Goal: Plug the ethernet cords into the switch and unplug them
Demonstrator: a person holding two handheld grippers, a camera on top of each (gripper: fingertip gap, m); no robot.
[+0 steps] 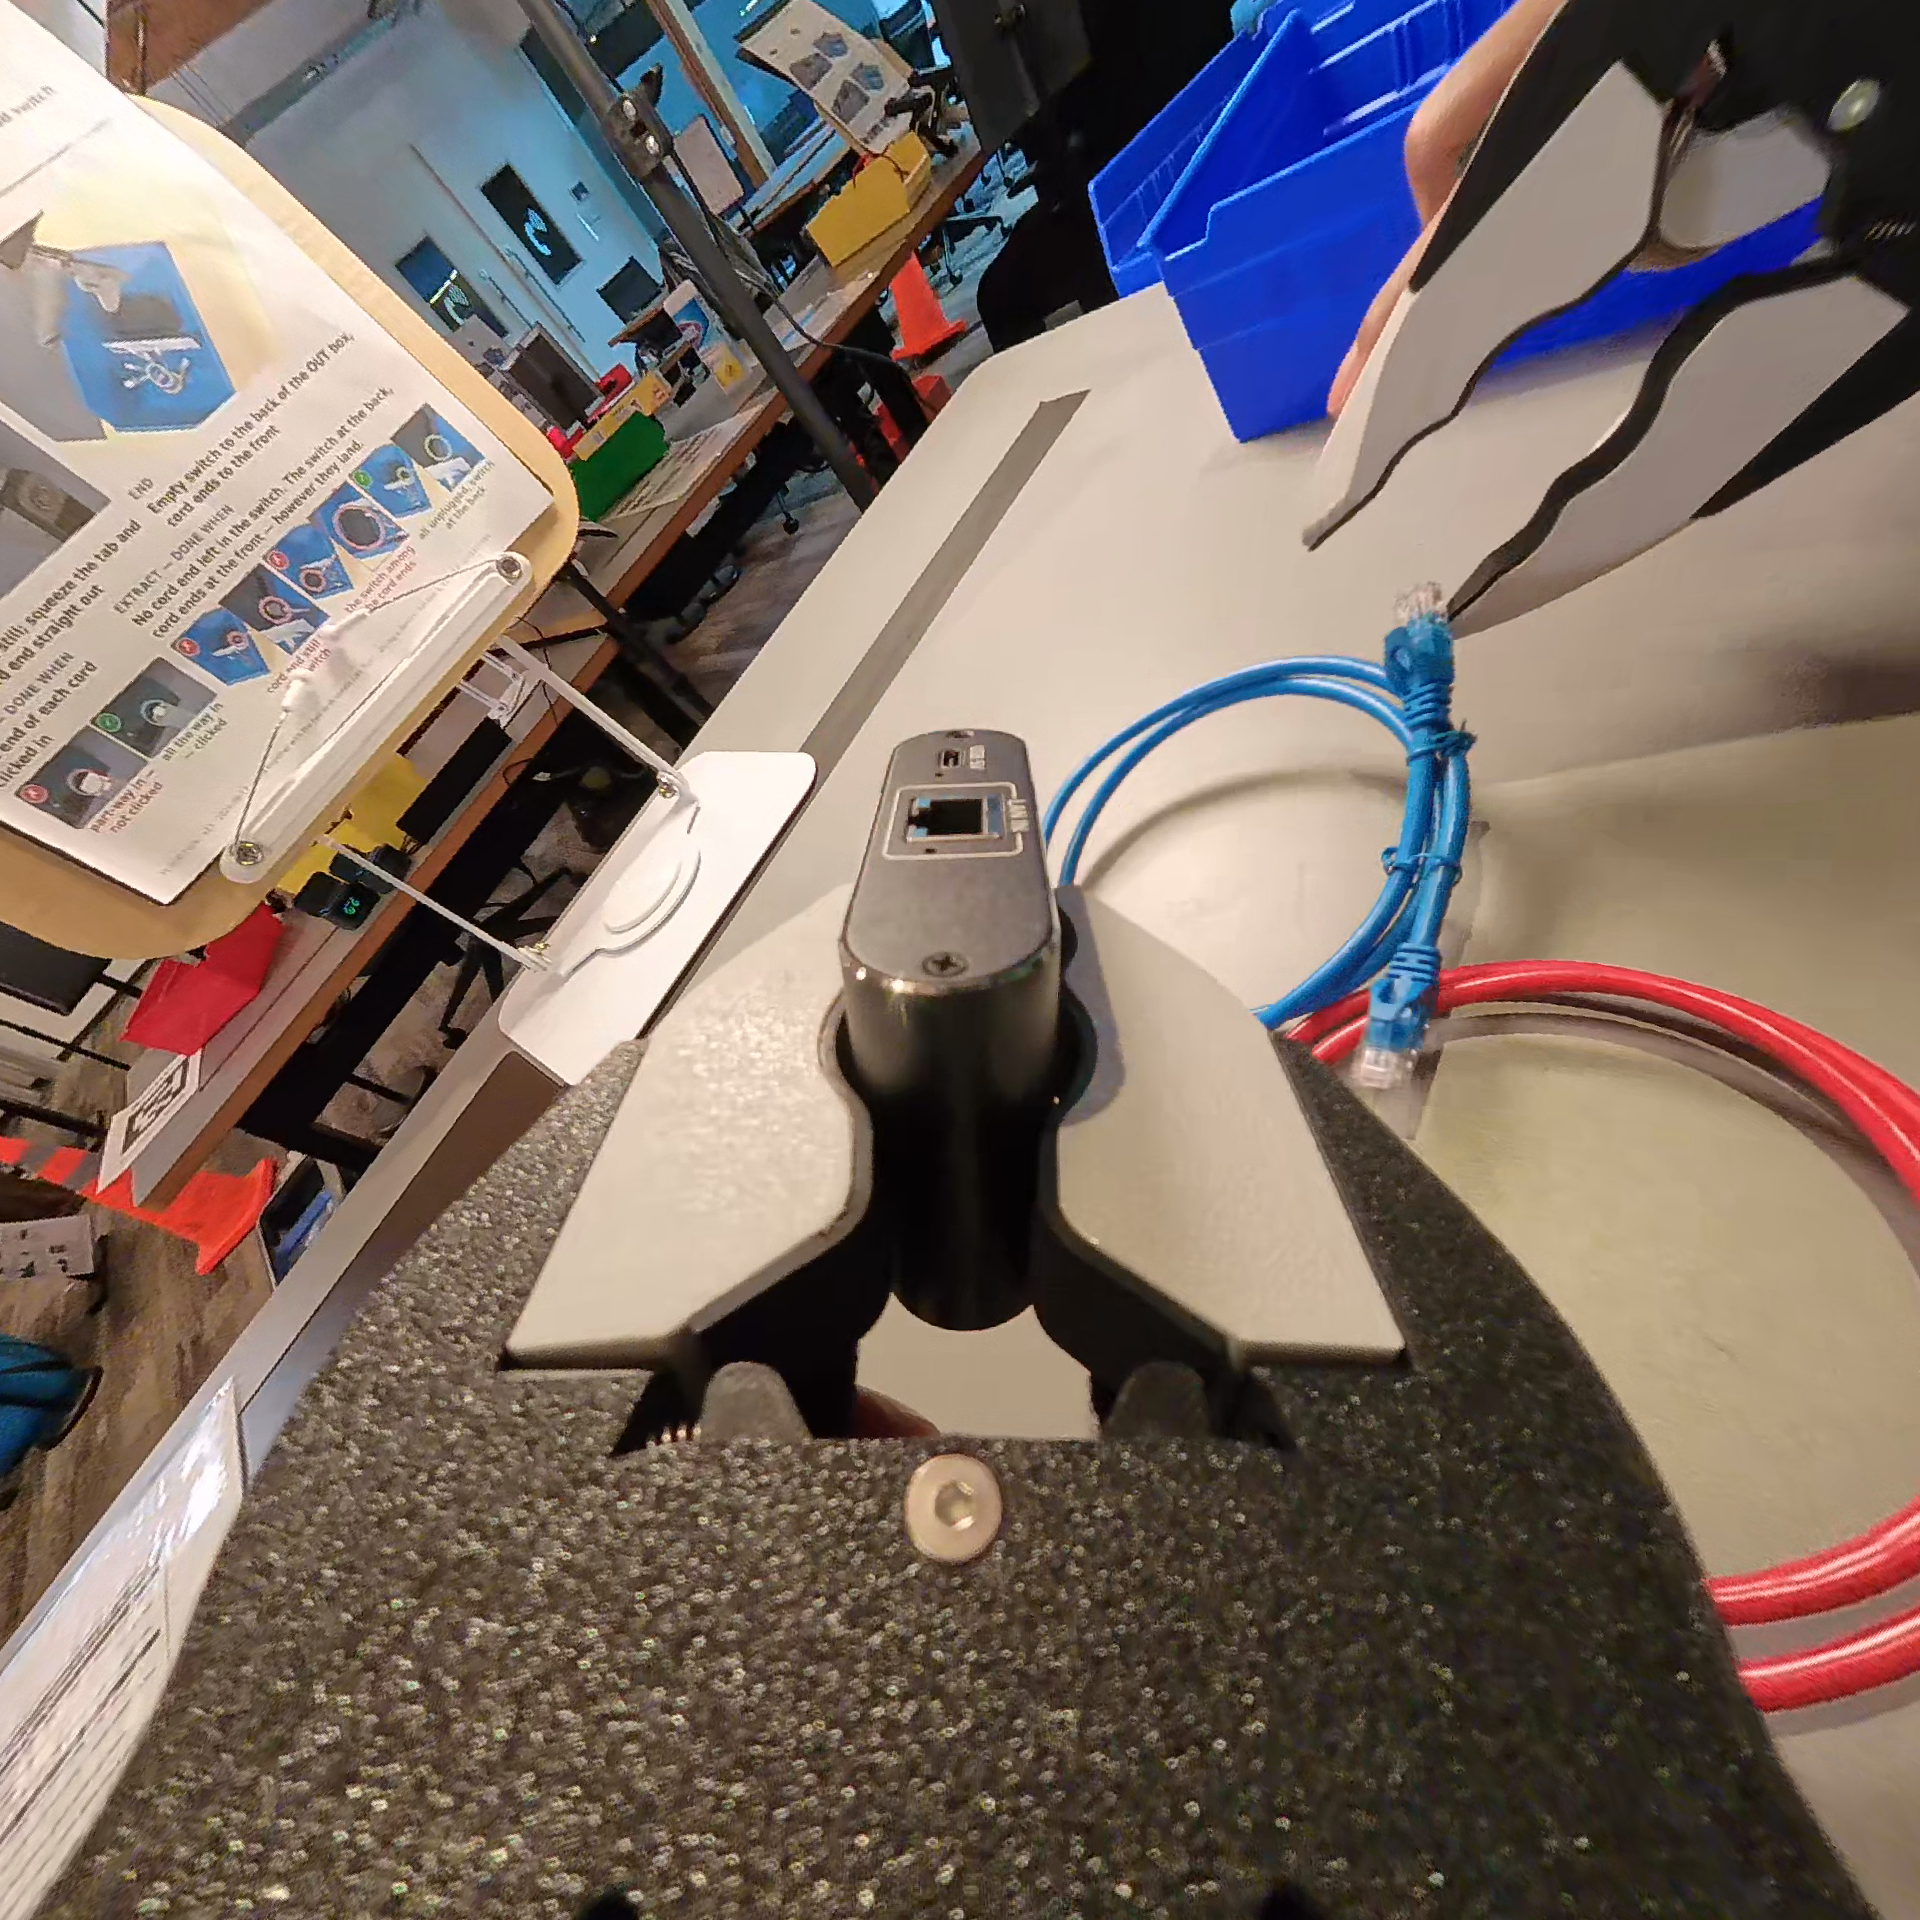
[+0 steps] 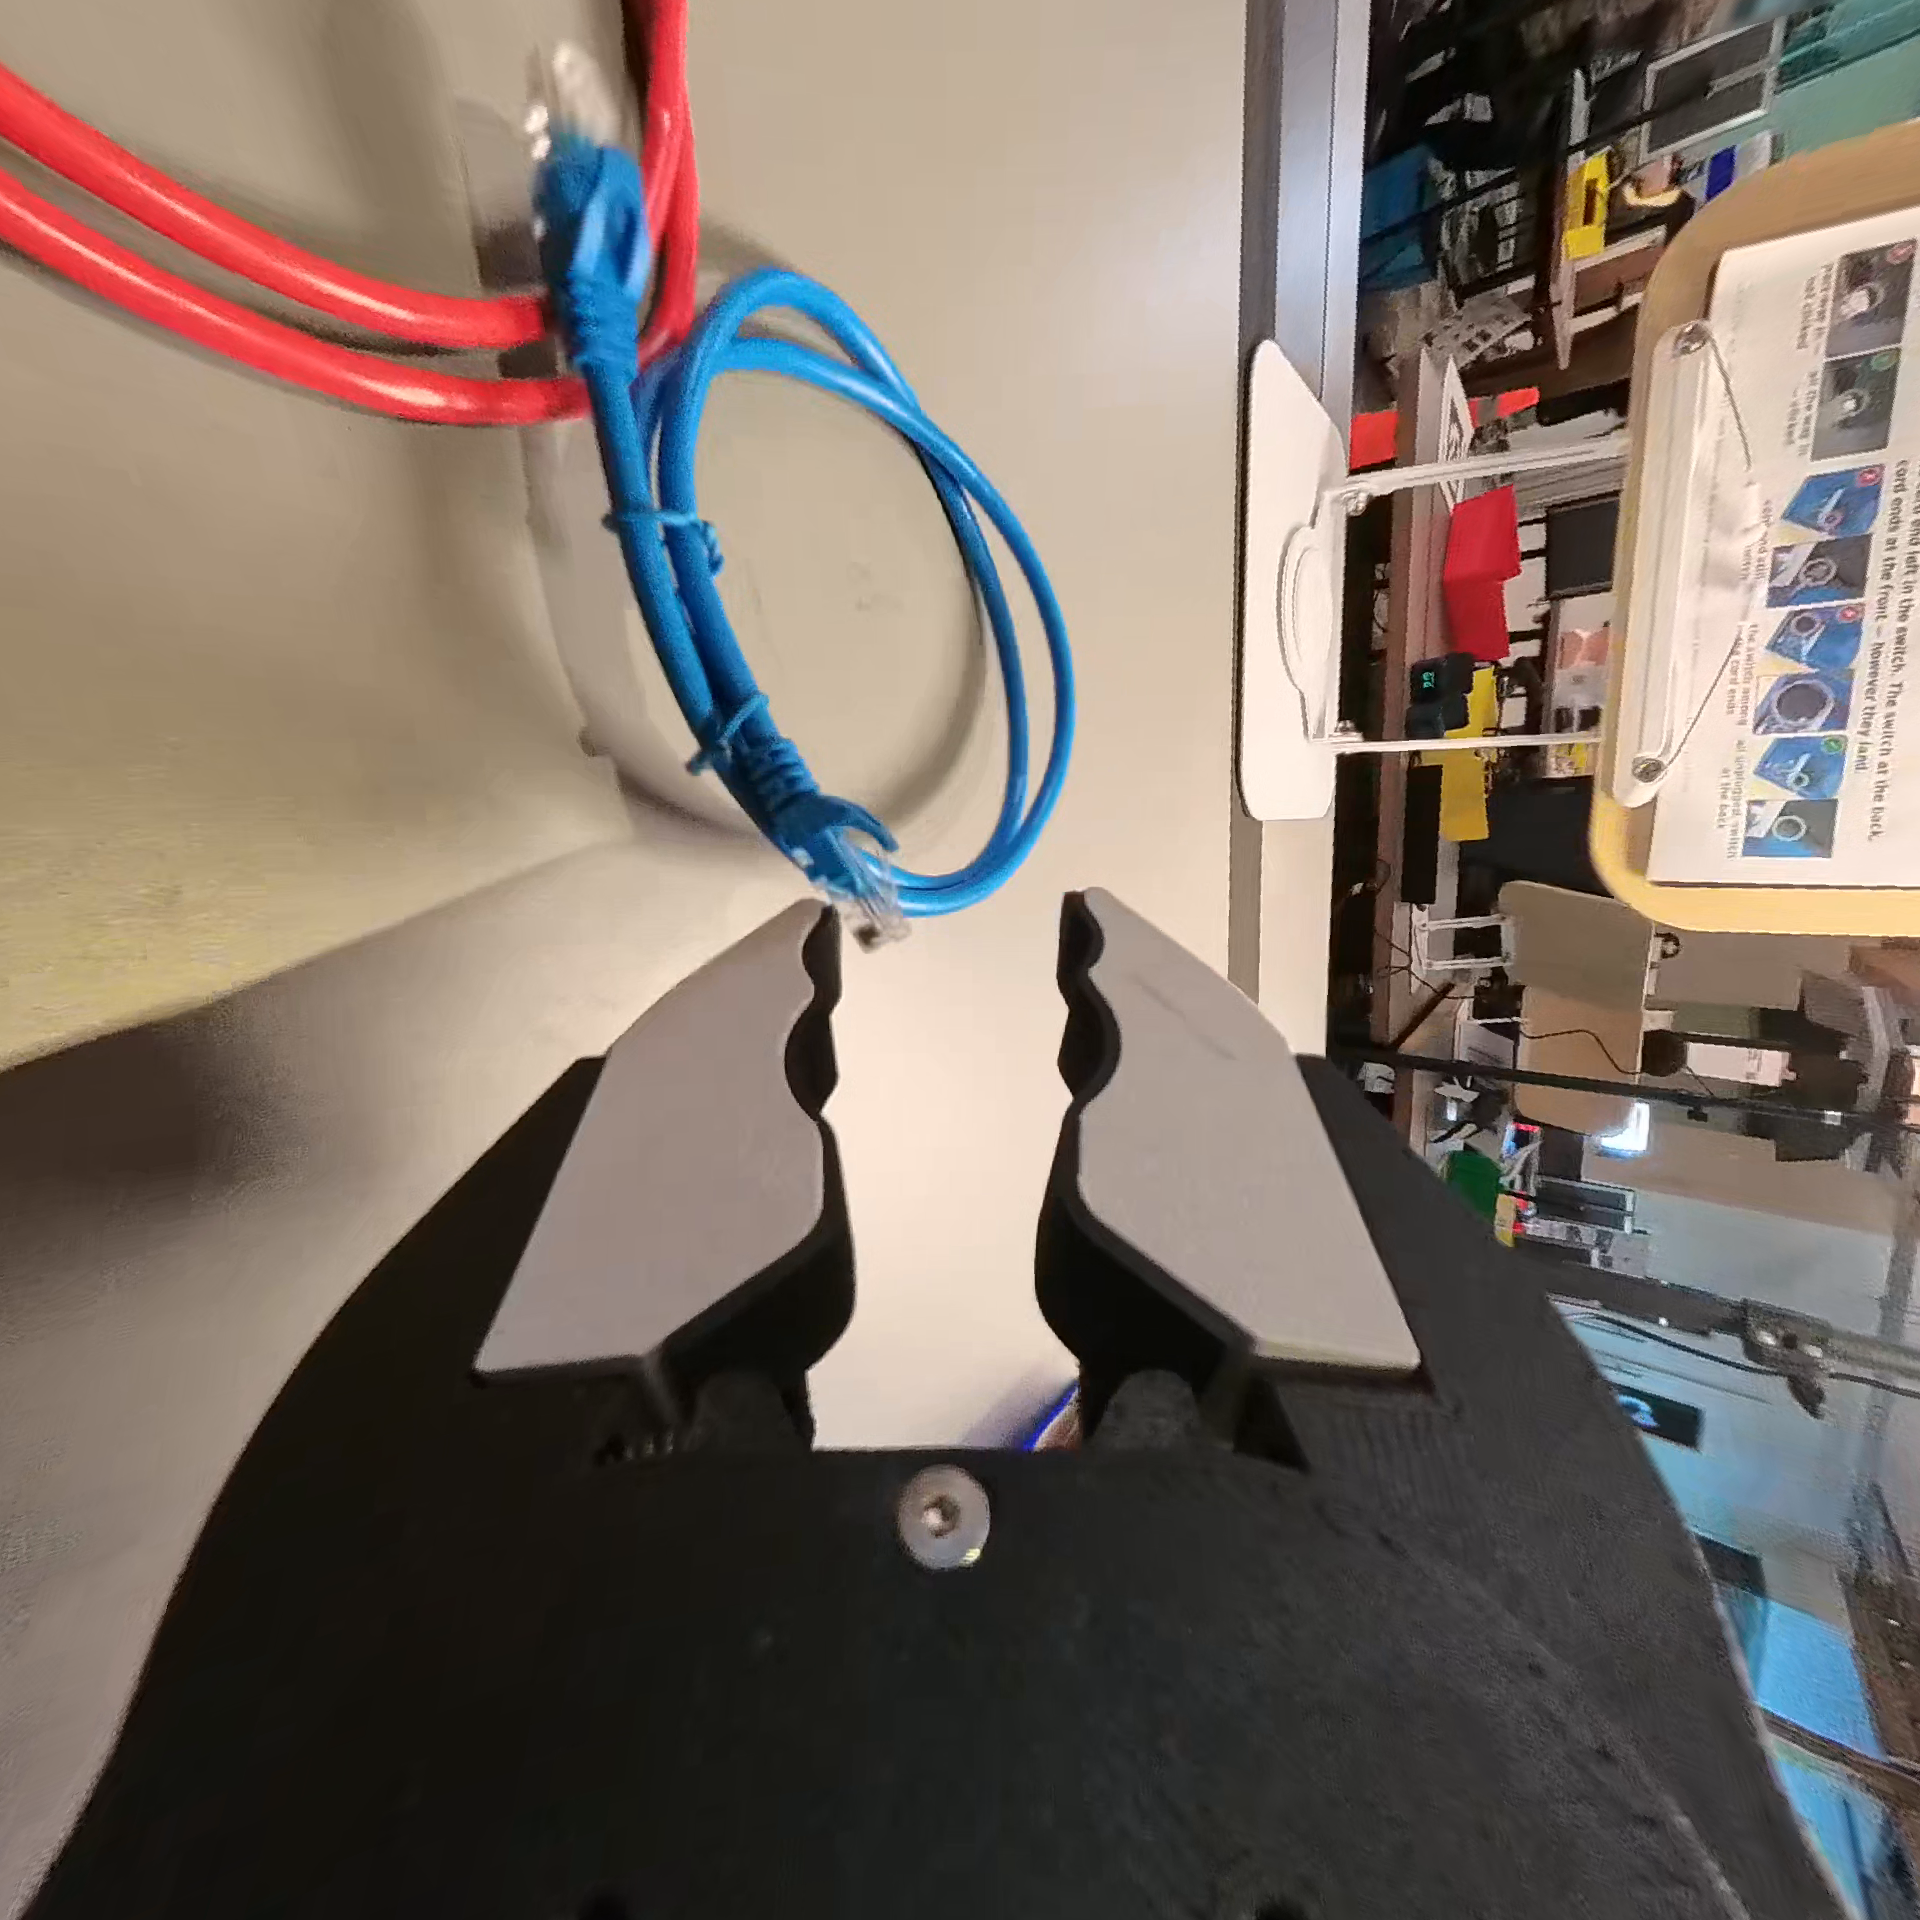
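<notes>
My left gripper (image 1: 951, 977) is shut on a small black switch (image 1: 951, 894), held with its empty port face (image 1: 948, 821) pointing away from me. A coiled, tied blue ethernet cord (image 1: 1423, 790) lies on the grey table, its clear plug (image 1: 1418, 603) raised at the tip of my right gripper (image 1: 1382, 577), which is open. In the right wrist view the right gripper (image 2: 948, 914) stands open with the blue cord's plug (image 2: 871, 906) touching its left fingertip (image 2: 821, 925). A red cord (image 1: 1704, 997) loops under the blue one; it also shows in the right wrist view (image 2: 260, 281).
Blue plastic bins (image 1: 1299, 229) stand at the table's far right. An instruction sheet on a wooden board (image 1: 208, 468) on a white stand (image 1: 665, 894) sits at the table's left edge. A person's hand (image 1: 1455, 135) holds the right gripper. My hands' fingertips stand some 15 cm from each other.
</notes>
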